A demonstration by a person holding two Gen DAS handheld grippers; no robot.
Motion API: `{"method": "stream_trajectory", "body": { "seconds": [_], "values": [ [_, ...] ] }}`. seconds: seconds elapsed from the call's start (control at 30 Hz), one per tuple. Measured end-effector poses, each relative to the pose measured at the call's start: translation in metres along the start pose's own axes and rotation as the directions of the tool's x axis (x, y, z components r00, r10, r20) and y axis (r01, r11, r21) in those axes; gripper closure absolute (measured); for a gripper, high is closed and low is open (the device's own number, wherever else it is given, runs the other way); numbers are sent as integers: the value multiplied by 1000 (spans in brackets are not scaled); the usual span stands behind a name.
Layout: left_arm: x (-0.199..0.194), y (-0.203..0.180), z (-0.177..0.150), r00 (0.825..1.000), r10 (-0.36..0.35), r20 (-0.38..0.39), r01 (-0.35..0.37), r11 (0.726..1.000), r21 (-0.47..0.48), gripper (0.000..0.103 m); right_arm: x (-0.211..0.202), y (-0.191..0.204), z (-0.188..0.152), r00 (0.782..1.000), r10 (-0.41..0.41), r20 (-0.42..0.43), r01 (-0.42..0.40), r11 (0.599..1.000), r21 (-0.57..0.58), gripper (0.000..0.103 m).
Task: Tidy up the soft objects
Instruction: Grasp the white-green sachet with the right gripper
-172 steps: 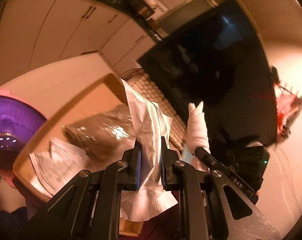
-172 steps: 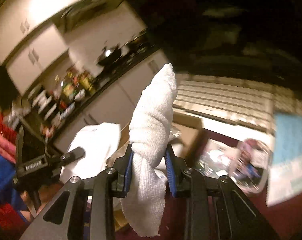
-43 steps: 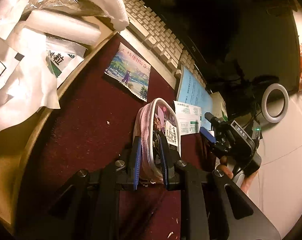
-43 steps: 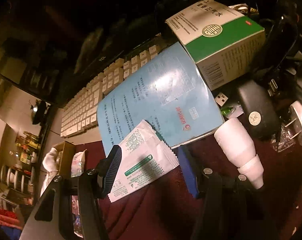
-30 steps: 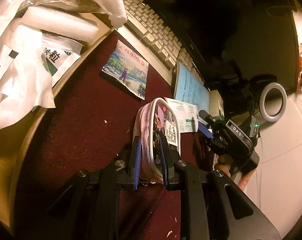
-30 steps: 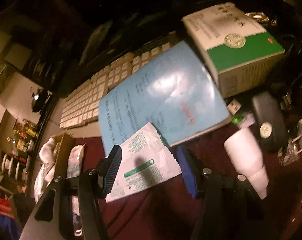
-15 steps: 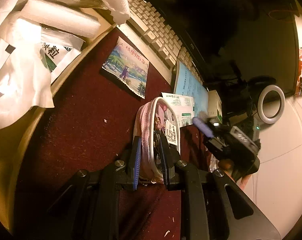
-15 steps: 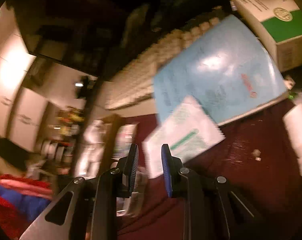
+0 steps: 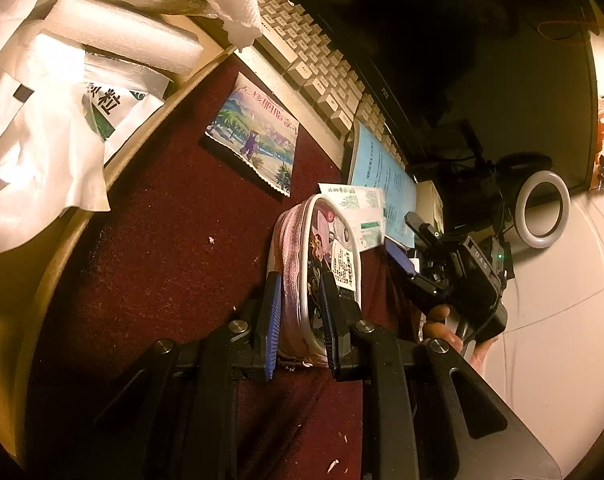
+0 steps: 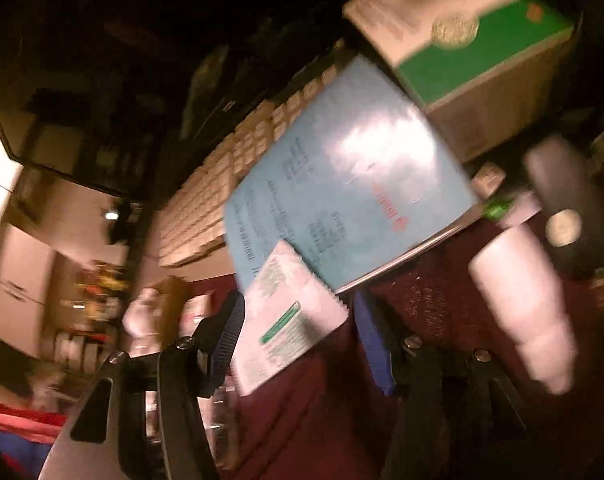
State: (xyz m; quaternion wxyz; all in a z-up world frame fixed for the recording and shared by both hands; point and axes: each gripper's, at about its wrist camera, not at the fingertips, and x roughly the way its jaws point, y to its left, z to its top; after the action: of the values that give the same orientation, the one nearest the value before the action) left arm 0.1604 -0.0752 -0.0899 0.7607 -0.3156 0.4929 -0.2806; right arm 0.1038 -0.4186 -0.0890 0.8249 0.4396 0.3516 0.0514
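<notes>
The left hand-held gripper (image 9: pixel 300 312) clamps the pouch (image 9: pixel 315 268) for carrying, while the right hand-held gripper (image 10: pixel 298 340) gapes around the sachet (image 10: pixel 286 320), ready to pinch.

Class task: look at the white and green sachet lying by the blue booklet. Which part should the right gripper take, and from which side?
Take the sachet by its free near half, approaching from the maroon cloth side. It lies flat, and its far corner overlaps the blue booklet, so that end is obstructed. The right gripper already stands open astride the near part; pinching across its width seems best.
</notes>
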Motion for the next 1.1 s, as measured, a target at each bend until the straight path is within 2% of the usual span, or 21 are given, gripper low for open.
{"method": "stream_trajectory", "body": {
  "seconds": [0.23, 0.4, 0.43, 0.57, 0.7, 0.97, 1.03, 1.07, 1.1],
  "values": [
    [0, 1, 0, 1000, 3, -1, -3, 1000, -7, 83, 4, 11, -11, 1000, 0, -10, -1, 1000, -26, 50],
    [1, 3, 1, 1000, 0, -10, 0, 1000, -14, 80, 8, 31, -7, 988, -133, 74, 143, 979, -145, 49],
    [1, 3, 1, 1000, 1, -11, -1, 1000, -15, 80, 10, 32, -7, 987, -139, 79, 150, 977, -154, 49],
    [0, 6, 1, 1000, -13, -17, 12, 1000, -26, 79, 23, 37, -11, 992, -126, 32, 129, 976, -176, 48],
    [0, 9, 0, 999, -30, -16, 30, 999, -46, 79, 26, 40, -13, 990, -139, 33, 143, 971, -194, 45],
    [-2, -1, -2, 999, 34, 9, -34, 999, 12, 79, 26, 43, -17, 986, -159, 42, 164, 954, -250, 44],
    [-2, -3, -3, 999, 39, 14, -39, 999, 17, 79, 28, 46, -20, 985, -167, 38, 171, 946, -275, 55],
    [-2, -2, -3, 999, 38, 14, -38, 999, 16, 79, 31, 45, -22, 985, -169, 20, 168, 946, -279, 73],
    [-2, -2, -3, 999, 36, 12, -36, 999, 13, 79, 35, 45, -24, 986, -167, 1, 160, 947, -280, 81]
  ]
}}
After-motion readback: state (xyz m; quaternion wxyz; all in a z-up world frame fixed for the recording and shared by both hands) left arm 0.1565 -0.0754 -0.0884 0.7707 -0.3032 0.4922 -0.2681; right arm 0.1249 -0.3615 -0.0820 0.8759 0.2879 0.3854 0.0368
